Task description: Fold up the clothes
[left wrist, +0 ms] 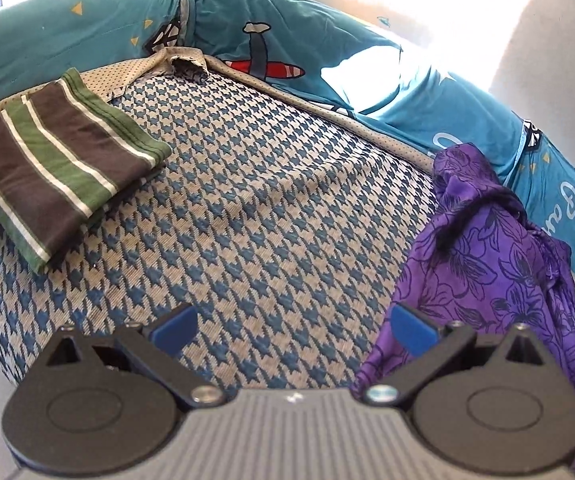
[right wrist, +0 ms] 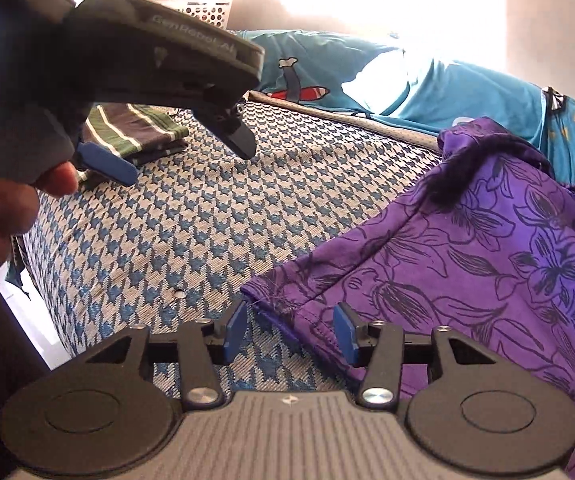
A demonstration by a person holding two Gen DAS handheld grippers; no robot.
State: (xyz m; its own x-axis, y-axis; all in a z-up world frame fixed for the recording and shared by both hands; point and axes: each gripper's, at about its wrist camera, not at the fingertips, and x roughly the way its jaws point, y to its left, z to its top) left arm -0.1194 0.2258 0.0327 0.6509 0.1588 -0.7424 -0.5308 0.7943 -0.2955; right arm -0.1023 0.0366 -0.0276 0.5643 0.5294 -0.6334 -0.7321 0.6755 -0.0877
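Hovering grippers, purple garment unfolded

Spreading wide, the left gripper (left wrist: 293,330) holds nothing above the checked mat (left wrist: 247,200); the striped folded shirt (left wrist: 63,164) lies at ten o'clock. Only the right wrist view shows the right gripper (right wrist: 291,330), parted and empty, at the purple garment (right wrist: 467,240) hem, with the hand (right wrist: 3,208) at nine o'clock.

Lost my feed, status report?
Left gripper and right gripper open, empty. Purple garment unfolded, hem between right fingers. Striped shirt folded. Nothing blocking.
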